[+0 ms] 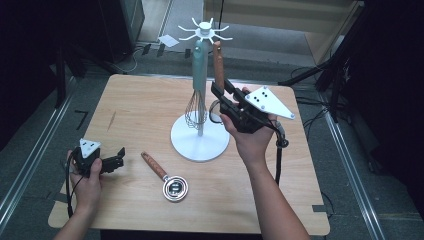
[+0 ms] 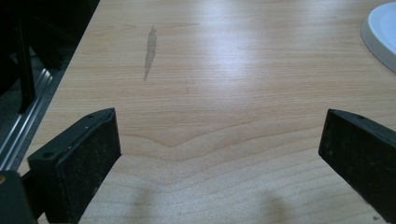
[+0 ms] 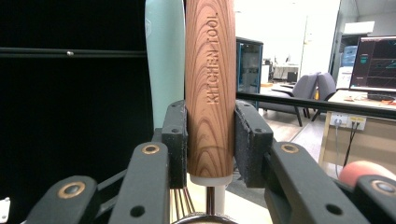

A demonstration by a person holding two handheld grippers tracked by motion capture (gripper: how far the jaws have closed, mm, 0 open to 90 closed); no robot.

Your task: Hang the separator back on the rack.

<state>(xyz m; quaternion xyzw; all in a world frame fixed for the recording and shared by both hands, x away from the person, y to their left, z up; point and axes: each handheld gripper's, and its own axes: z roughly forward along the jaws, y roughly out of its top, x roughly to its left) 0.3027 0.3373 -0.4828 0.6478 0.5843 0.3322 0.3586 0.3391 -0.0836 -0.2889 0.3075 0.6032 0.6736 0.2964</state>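
1. We held the right tongs [image 1: 218, 98] clamped on a wooden-handled tool [image 3: 210, 88], upright beside the white rack [image 1: 200, 142] at frame centre.
2. Our left tongs [image 1: 119, 158] rested apart on the bench [image 1: 150, 100], lower left.
3. A second utensil [image 1: 165, 177] lay near centre bottom.

The worktop [image 1: 260, 200] is a light wooden board with rounded corners. A thin dark streak [image 1: 111, 121] marks the wood on the far left part.

A round white base [image 1: 192, 145] sits on it near the middle, a bit to the far side. A pole goes up from this base.

A small tool with a brown wooden handle and a round shiny metal end [image 1: 166, 178] lies flat on the wood, nearer than the base and a little to the left. It may be a little strainer, but it is too small to tell.

The left gripper [image 1: 116, 159] rests low at the near left side, apart from the tool.
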